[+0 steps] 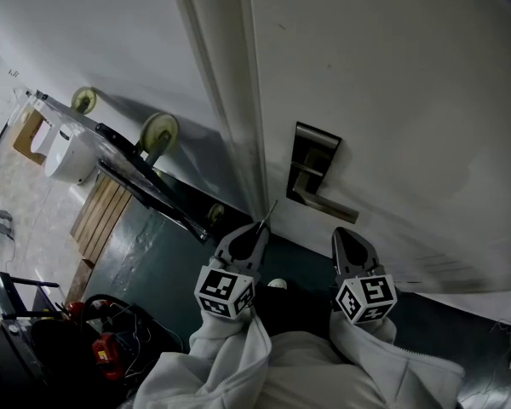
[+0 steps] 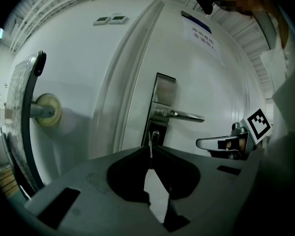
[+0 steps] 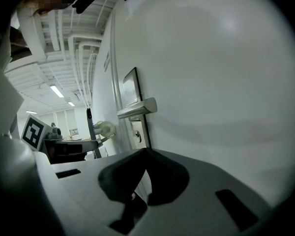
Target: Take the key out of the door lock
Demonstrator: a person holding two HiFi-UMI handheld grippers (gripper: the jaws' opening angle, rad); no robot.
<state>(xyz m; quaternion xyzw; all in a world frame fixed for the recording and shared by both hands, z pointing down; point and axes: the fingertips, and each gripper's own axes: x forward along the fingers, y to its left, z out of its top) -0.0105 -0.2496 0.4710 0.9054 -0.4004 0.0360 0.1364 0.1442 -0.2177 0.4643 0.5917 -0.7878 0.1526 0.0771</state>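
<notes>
Left claw (image 2: 150, 150) pinches the key (image 2: 150, 139), right claw (image 3: 148, 150) pressed together

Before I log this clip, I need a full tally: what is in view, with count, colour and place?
door: 1, white, fills the right side
lock plate: 1, dark metal, near the door's edge
lever handle: 1, silvery, on the lock plate
key: 1, thin and pale, in front of the lock plate
cart wheels: 2, yellowish, left of the door
wooden pallet: 1, tan, on the floor at left
red item: 1, bottom left, unclear
sleeves: 2, white, bottom
left gripper: grey, jaws shut on the key
right gripper: grey, jaws together, empty
</notes>
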